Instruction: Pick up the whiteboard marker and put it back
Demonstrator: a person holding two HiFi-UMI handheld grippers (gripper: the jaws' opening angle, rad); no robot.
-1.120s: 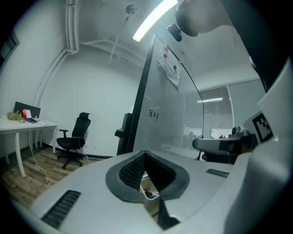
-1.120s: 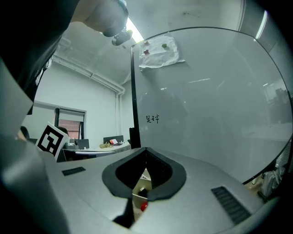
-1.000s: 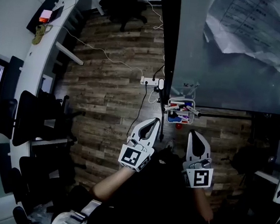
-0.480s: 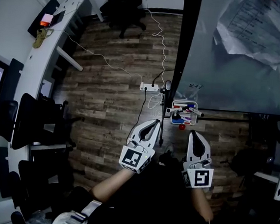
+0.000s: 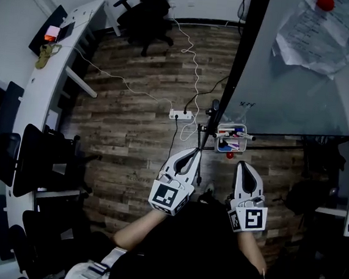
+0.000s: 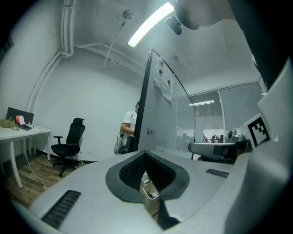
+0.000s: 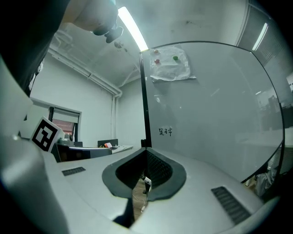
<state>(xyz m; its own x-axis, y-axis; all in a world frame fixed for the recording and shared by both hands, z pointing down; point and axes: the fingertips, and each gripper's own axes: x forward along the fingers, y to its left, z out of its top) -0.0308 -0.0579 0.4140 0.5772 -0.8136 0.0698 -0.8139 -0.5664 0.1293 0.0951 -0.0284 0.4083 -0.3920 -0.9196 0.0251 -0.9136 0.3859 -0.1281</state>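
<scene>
Both tongs are clenched and hold nothing. My left gripper (image 5: 192, 154) and right gripper (image 5: 244, 168) point level toward the whiteboard (image 5: 302, 87), their tips apart from it. The whiteboard markers (image 5: 231, 134) lie in the small tray (image 5: 217, 138) hung at the board's lower edge, ahead of and between the two grippers. They lie crosswise, pale barrels with red and blue among them; I cannot count them. A small red round thing (image 5: 229, 154) sits just beneath the tray.
</scene>
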